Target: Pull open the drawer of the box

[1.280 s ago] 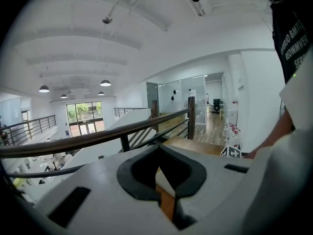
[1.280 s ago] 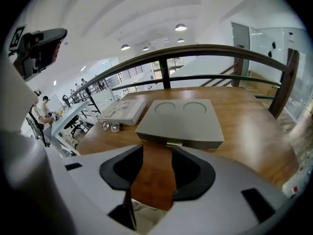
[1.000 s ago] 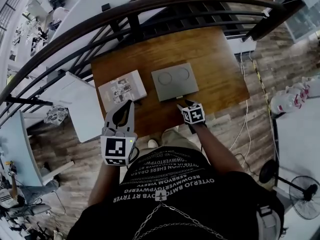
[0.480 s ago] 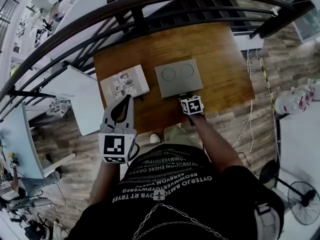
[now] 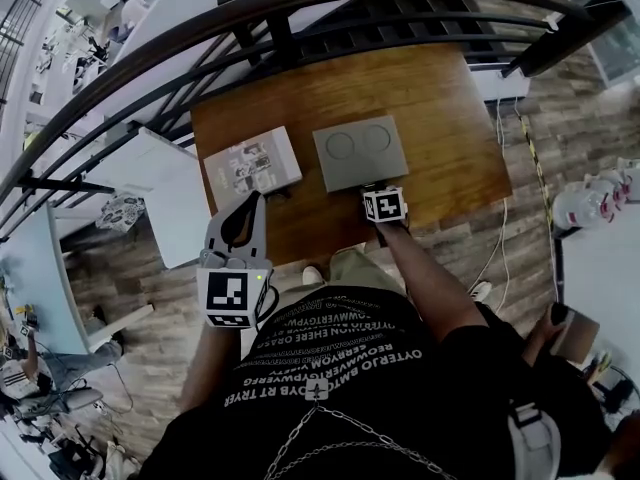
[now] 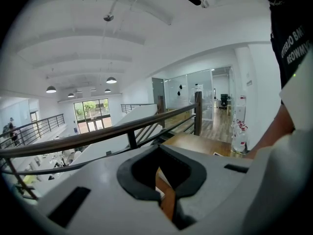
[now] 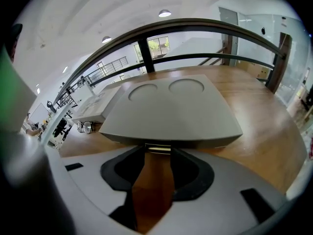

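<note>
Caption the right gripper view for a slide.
Right gripper, fingers just closing, the drawer handle of the grey box ungripped at their tips.

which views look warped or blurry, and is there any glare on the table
Right gripper view: fisheye bows the railing, corners go black, a soft sheen lies on the wooden table, gray box sharp. Left gripper view: same bowing, ceiling washed bright. Head view: railing curved too, edges stretched.

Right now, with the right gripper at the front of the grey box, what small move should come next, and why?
Probably close the right gripper on the drawer handle. Its jaws have just been closing and the handle sits between their tips, but they seem not yet to pinch it, and the grey box looks closed.
</note>
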Demonstrator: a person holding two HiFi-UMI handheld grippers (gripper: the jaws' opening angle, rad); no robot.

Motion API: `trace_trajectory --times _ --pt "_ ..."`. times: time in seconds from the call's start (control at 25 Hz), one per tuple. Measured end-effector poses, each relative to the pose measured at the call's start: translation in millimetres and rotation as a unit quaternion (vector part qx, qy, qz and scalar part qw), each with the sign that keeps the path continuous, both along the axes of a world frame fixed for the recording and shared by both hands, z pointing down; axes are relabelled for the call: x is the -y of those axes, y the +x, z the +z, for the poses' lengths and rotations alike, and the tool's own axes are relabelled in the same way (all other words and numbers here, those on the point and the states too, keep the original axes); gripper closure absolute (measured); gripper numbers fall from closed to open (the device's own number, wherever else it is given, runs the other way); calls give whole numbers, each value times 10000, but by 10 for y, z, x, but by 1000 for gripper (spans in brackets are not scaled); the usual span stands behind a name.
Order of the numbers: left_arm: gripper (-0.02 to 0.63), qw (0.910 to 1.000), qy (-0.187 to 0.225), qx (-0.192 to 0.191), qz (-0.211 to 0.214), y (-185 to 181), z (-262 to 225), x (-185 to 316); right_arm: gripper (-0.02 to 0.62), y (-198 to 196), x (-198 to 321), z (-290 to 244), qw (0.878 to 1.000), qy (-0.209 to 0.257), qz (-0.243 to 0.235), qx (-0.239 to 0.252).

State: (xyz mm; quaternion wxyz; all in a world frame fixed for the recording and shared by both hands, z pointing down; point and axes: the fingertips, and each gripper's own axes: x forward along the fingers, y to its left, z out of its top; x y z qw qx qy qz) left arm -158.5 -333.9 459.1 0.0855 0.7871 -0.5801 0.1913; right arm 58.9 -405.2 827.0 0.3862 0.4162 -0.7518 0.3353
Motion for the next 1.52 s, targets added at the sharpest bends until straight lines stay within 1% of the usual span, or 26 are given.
trace_trajectory --times 0.4,0.76,1.2,1.52 --pt "601 9999 113 -37 67 21 -129 -167 436 78 -225 -19 9999 -43 81 75" --pt "601 9998 87 -39 159 27 -141 -384 436 124 -431 -68 9999 5 116 106" --pt "601 9995 134 -46 269 58 -157 -598 436 214 -672 -79 9998 84 183 14" --pt "601 9992 165 -55 367 78 -196 -714 436 265 -889 -79 9999 32 164 1"
